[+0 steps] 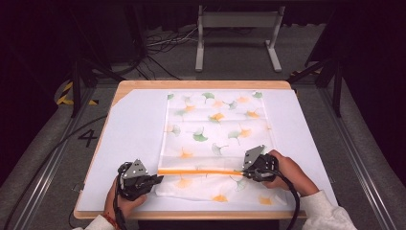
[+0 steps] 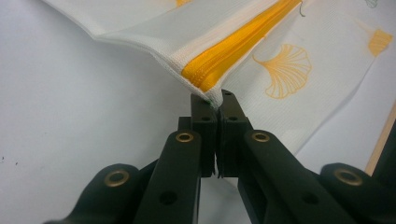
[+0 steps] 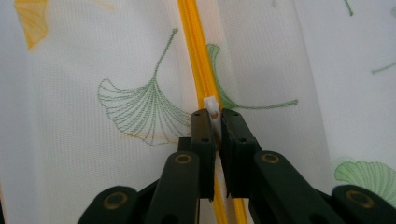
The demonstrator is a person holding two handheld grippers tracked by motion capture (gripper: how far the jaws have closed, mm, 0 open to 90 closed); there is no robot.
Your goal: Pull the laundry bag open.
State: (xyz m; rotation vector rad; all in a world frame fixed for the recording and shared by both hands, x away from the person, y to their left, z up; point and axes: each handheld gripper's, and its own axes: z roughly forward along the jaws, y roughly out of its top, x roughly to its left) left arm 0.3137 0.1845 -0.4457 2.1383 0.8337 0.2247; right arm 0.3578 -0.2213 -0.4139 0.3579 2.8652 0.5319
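A white mesh bag [image 1: 216, 129] printed with green and orange ginkgo leaves lies flat on the table, with an orange zipper [image 1: 196, 171] running across its near part. My left gripper [image 1: 155, 180] is shut on the bag's left corner [image 2: 212, 95] at the end of the zipper [image 2: 233, 44], lifting that corner slightly. My right gripper [image 1: 243, 173] is shut on the small white zipper pull [image 3: 212, 106] partway along the orange zipper [image 3: 198, 56], toward the bag's right side.
A white sheet [image 1: 134, 139] covers the wooden table [image 1: 201, 84]. A grey metal stand [image 1: 238, 28] and cables lie on the floor beyond the far edge. Dark frame rails run along both sides of the table.
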